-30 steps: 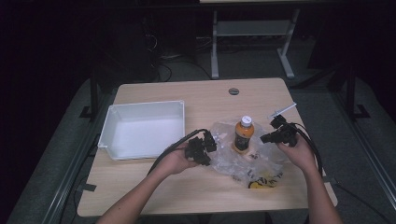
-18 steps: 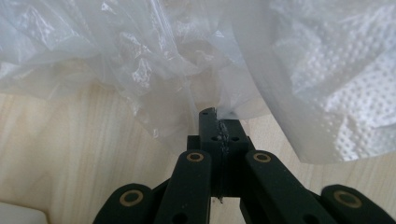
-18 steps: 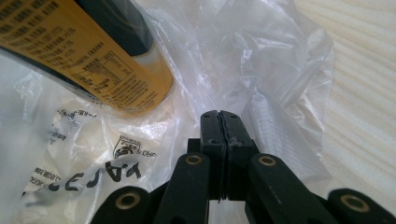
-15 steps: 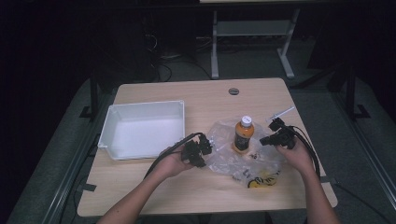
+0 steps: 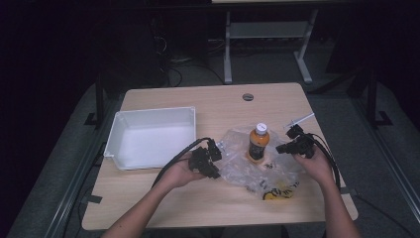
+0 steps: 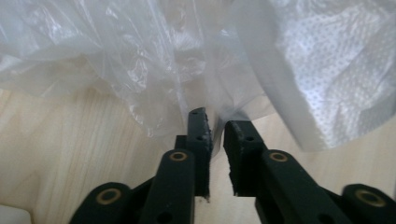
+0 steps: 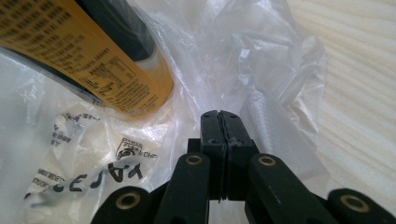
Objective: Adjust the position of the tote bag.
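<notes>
The wooden table (image 5: pixel 163 198) is carrying everything. A white rectangular bin (image 5: pixel 151 136) is sitting near its left edge. A crumpled clear plastic bag (image 5: pixel 247 171) is lying toward the right front of the table, between the two hands, with an orange-labelled bottle (image 5: pixel 258 143) standing upright in it, white cap on top. The left tool (image 5: pixel 214 158) is resting at the bag's left edge; its jaws have just been opening and are standing slightly apart, with a thin fold of the bag (image 6: pixel 187 88) between them, unpressed. The right tool (image 5: pixel 289 144) is sitting at the bag's right side, its jaws pressed together on the plastic film (image 7: pixel 261 60) just beside the bottle (image 7: pixel 84 51).
</notes>
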